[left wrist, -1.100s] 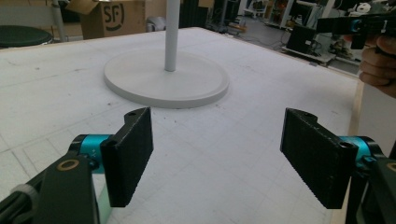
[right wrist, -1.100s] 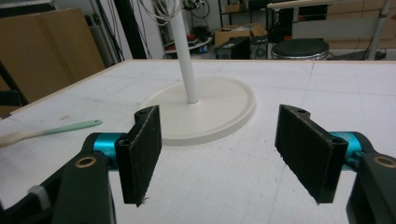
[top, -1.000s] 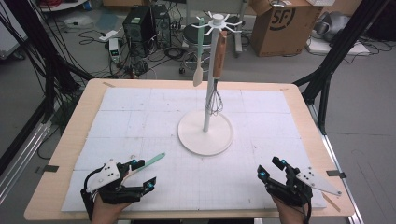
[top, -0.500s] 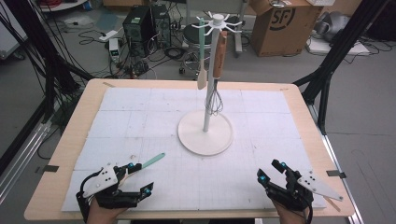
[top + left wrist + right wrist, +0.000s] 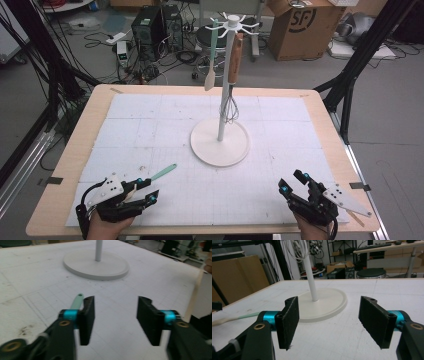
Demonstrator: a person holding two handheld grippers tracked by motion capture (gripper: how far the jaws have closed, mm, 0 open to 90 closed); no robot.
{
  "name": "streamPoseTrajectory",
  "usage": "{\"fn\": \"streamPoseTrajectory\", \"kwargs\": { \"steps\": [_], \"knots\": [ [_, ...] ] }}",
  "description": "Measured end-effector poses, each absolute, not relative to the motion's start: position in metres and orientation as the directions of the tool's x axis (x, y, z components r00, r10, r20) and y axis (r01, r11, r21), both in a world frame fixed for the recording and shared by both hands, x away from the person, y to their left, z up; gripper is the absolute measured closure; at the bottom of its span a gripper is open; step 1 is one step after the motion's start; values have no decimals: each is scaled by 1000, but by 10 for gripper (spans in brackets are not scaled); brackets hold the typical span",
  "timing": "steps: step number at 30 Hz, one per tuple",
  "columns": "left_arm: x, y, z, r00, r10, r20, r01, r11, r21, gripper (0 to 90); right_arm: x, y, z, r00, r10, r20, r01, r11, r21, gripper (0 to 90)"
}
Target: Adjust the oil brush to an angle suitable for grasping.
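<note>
Near the bench's front left corner, the left claw (image 5: 142, 192) lies low over the white mat (image 5: 165, 125), held in a hand (image 5: 102, 227) that comes in from the bottom edge. A spatula (image 5: 162, 173) with a mint-green handle lies flat on the mat just beside this claw. In the high view its pale blade end runs in under the claw's grey plate, and the green handle sticks out past the fingertips, slanting up and to the right toward the stand (image 5: 220, 142).

From the left gripper view, the green handle tip (image 5: 78, 300) shows just outside the left-hand jaw, touching or nearly touching its outer face (I cannot tell which). It is not in the gap. The left claw's jaws have just been closing and now stand part-way spread, with only bare mat between the pads.

At the front right corner, the right claw (image 5: 292, 182) rests low in the other hand (image 5: 315, 225). Its jaws are spread wide with nothing between them. It is well apart from the spatula. In the right gripper view the spatula (image 5: 234, 318) appears far off to the left, lying on the mat, with the stand's round base (image 5: 324, 303) straight ahead.

The stand sits mid-bench on its white disc base, well apart from both claws. From its top hooks hang a second spatula (image 5: 212, 60) (also green-handled), a wooden-handled tool (image 5: 234, 57) and a wire whisk (image 5: 230, 107) close against the pole.
</note>
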State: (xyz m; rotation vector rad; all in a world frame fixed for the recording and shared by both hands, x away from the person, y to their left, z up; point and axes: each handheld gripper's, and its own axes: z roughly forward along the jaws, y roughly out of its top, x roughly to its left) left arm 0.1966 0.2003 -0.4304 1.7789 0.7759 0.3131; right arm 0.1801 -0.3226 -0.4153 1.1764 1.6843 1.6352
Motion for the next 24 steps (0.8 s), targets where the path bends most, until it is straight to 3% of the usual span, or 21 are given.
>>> {"fn": "streamPoseTrajectory", "kwargs": {
  "steps": [9,19,24],
  "knots": [
    [213,210,-431,752,633,-183,433,-266,862,892,178,-325,-413,-489,847,208,215,-114,970,335],
    [240,213,-441,756,608,-242,519,-330,789,899,179,-324,-414,-483,850,209,220,-114,969,336],
    [246,204,-445,769,600,-218,512,-376,772,899,179,-323,-415,-485,848,212,226,-112,968,335]
  ]
}}
